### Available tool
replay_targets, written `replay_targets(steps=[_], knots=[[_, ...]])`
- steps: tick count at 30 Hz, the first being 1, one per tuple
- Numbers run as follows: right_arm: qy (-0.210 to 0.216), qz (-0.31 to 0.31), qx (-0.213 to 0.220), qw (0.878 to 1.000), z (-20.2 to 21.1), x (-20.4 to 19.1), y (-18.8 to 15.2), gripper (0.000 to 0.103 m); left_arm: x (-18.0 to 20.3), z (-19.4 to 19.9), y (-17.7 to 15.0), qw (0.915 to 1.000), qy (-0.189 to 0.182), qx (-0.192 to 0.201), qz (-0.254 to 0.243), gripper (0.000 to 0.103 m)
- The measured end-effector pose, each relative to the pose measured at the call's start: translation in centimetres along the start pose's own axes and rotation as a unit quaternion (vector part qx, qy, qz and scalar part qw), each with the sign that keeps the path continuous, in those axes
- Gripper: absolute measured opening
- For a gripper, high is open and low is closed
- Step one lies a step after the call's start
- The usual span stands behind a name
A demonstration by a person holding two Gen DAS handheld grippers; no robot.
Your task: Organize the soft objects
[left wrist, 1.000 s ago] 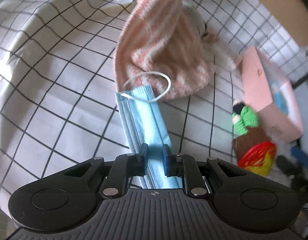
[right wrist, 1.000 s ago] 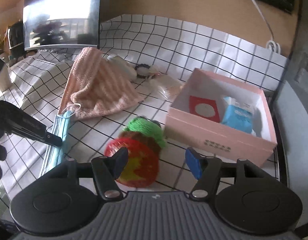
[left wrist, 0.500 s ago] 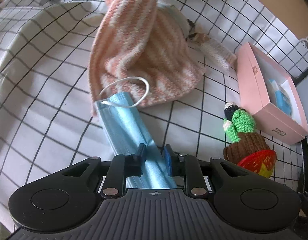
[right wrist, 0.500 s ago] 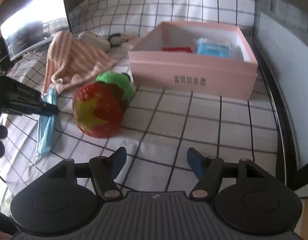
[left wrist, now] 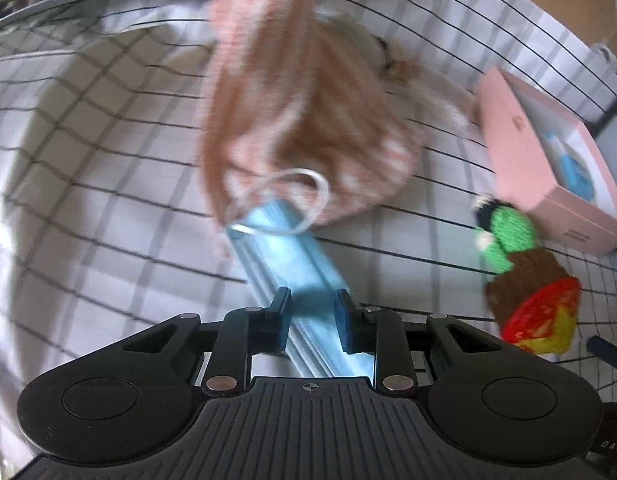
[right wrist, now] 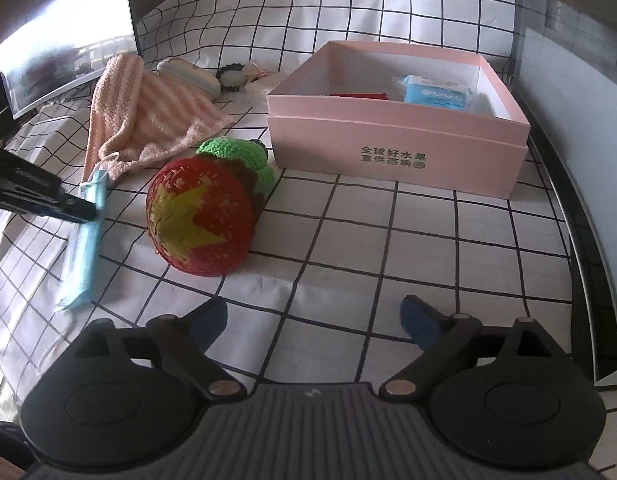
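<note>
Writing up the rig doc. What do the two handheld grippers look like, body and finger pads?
Both match: a black ribbed housing, two round black side discs, black linkage arms with silver pivot pins, blue pads on the fingertips. The left gripper bears a small crosshair mark at the centre of its housing; the right gripper has a small white mark there. No cables or sleeves show.

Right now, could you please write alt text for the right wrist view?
The right gripper, jaws opening and empty, hovers over a black-and-white checked cloth before a red-and-yellow crocheted toy. Behind stand an open pink cardboard box and a pink striped towel.
</note>
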State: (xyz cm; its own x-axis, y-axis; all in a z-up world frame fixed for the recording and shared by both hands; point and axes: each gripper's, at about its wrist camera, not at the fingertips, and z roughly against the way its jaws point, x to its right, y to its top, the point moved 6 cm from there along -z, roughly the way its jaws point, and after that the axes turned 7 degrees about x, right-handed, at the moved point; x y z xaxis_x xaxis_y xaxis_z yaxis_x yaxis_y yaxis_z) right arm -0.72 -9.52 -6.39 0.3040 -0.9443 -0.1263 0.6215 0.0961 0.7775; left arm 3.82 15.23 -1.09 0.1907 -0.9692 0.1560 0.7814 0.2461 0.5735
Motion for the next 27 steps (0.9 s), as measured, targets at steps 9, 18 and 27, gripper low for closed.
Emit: replay_targets(steps=[9,18,27], knots=[[-0.009,0.03,-0.006,0.999,-0.7,-0.9,-0.3,0.103,-4.2,2.2,0.7,0.9972,0.001,0.003,0.075,0.029],[-0.007,0.06,-0.006,0.998,-0.5,-1.1,-0.7,0.103,-2.2,1.8,-0.1,0.9919,0.018,0.018,0.124,0.03],[0.005,0.072,0.0,0.997,-0.2,-1.3,-0.9,0.103,-2.4,0.7,-0.3,0.9832,0.011,0.013,0.182,0.042]])
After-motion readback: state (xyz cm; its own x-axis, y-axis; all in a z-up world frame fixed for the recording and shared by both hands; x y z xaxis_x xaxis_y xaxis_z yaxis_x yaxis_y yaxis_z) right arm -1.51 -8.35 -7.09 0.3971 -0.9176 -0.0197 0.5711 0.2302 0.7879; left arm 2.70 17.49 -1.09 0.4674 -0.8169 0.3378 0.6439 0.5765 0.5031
